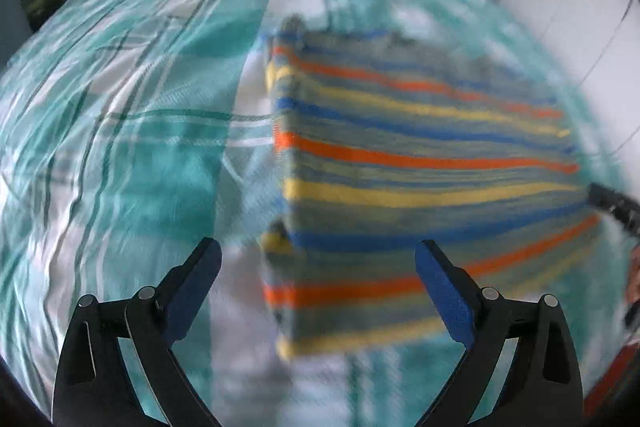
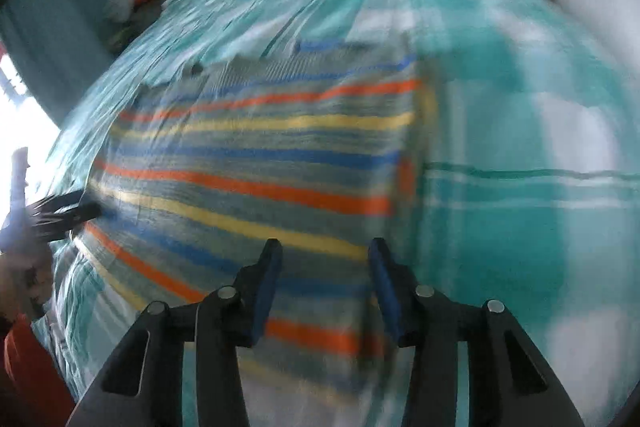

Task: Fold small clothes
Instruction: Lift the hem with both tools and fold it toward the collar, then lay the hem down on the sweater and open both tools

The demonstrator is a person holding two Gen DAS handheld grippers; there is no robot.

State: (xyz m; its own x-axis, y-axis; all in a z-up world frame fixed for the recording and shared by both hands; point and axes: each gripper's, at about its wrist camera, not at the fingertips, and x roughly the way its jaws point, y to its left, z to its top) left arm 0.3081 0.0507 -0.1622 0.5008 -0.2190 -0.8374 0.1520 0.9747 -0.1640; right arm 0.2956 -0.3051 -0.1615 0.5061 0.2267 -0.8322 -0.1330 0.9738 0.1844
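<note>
Striped garment (image 1: 420, 163), one pc, orange/yellow/blue bands, lies flat on teal plaid bed (image 1: 120, 131); left gripper (image 1: 318, 259) jaws wide, right gripper (image 2: 324, 259) jaws part-open, both empty.

Right gripper (image 2: 324, 255) parted, empty, above striped garment (image 2: 256, 163)

The folded garment (image 1: 420, 167) lies flat on the bed (image 1: 120, 147). The left tool (image 1: 318, 259) hangs above its near left corner, the right tool (image 2: 325, 259) above its near right edge.
</note>
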